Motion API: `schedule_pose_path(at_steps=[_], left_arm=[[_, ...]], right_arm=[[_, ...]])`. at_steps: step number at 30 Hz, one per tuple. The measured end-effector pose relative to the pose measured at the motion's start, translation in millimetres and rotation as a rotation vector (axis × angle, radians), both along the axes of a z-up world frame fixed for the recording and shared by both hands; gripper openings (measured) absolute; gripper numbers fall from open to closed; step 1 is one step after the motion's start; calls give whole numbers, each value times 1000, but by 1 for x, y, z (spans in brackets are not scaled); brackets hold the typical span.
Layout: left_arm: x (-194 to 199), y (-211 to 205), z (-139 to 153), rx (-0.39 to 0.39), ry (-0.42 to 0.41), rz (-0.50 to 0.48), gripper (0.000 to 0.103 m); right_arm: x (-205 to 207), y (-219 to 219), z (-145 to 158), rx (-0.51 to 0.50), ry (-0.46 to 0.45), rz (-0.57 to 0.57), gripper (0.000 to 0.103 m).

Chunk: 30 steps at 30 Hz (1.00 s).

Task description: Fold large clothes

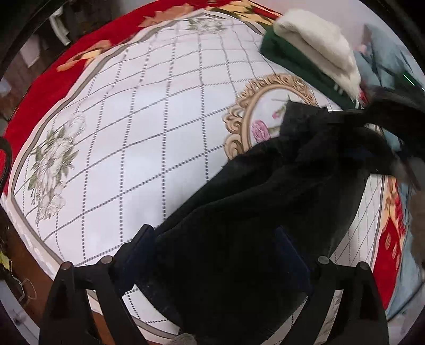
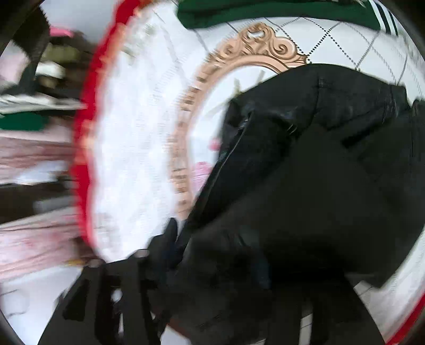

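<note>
A large black garment (image 1: 265,199) lies crumpled on the white quilted bed cover (image 1: 132,119), reaching from the gold oval print down to my left gripper (image 1: 215,244). That gripper stands open wide, and the cloth lies loose between its fingers (image 1: 140,244). In the blurred right wrist view the same black garment (image 2: 305,172) fills the right half, with a zip edge showing. My right gripper (image 2: 215,254) is open; its left finger (image 2: 167,238) stands just off the cloth's edge. Dark cloth hides the other finger.
A folded white fleece (image 1: 318,39) sits on a folded dark green garment (image 1: 297,63) at the far right of the bed. The green garment (image 2: 265,13) also shows along the top of the right wrist view. The cover's red border (image 1: 39,87) marks the bed's edge; clutter lies beyond it.
</note>
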<state>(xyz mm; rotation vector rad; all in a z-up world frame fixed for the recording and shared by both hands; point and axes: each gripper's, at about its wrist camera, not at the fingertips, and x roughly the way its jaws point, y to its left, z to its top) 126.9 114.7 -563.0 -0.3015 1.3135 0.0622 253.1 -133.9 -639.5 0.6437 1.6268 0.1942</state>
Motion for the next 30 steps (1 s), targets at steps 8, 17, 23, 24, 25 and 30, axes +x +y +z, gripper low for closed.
schedule_pose_path(at_steps=[8,17,23,24,25,30], left_arm=[[9,-8,-20,61,77,80,92],[34,1,-36,173,140,185,92],[63,-26,-11,162,98,167,92],[74,-33,-14,158,96,158,92],[81,-35,-17,162,95,160,92],[121,-34,-76,140,174,226,94]], right_arm=[[-43,-81,29,-18,-62,-211,46],[44,-53,-56,-99,-6,-95,30],[-3,-116,12,-6,-73,-143,58],[-16,-135,21,-29,-84,-171,60],[-25,-147,26,-60,-87,-189,60],[-60,-226,3,-189,-57,-347,76]])
